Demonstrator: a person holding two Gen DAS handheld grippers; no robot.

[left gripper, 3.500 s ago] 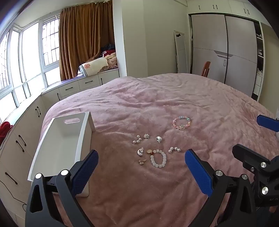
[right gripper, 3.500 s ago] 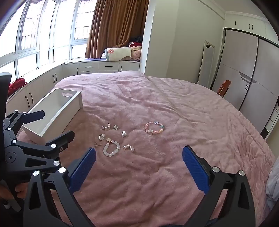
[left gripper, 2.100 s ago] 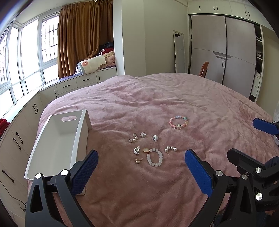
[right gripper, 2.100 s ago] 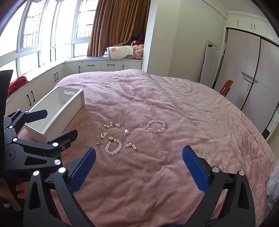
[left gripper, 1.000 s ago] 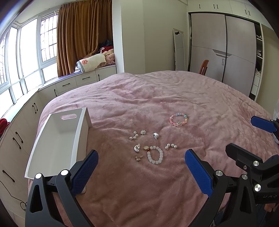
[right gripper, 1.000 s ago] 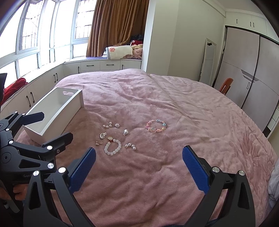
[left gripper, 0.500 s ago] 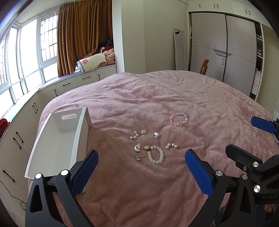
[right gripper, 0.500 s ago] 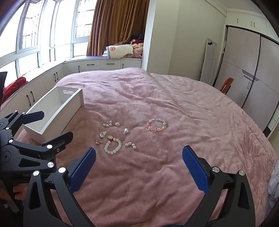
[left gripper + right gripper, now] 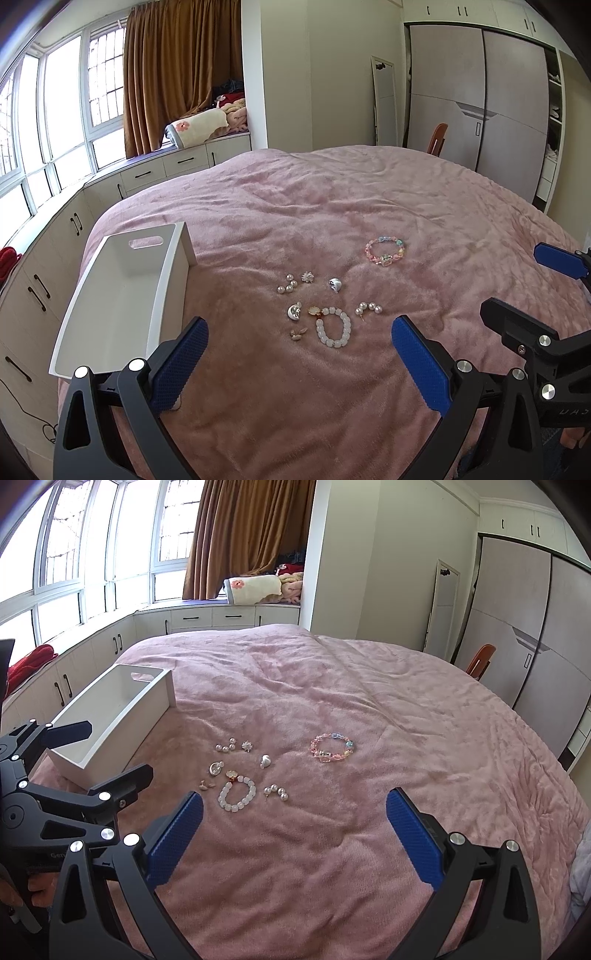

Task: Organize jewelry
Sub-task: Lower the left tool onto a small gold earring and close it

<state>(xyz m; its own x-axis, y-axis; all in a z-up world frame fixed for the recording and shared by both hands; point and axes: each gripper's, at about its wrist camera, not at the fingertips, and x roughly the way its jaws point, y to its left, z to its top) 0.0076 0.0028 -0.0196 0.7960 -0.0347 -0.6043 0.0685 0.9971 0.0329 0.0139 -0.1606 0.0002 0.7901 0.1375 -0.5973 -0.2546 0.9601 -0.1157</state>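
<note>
I have the pink bedspread [image 9: 332, 206] filling both views, and the white tray [image 9: 122, 295] sits empty at its left edge. My left gripper [image 9: 295, 354] and right gripper [image 9: 291, 827] both hang above the bed with jaws spread wide, holding nothing. The jewelry lies loose on the blanket, well apart from the tray: a pastel bead bracelet [image 9: 385, 251] farthest out, a white bead bracelet [image 9: 333, 331] nearest me, pearl clusters [image 9: 287, 284] and small earrings between. I judge nothing is sorted yet; next I need to drop onto one piece and pinch it without snagging the plush
</note>
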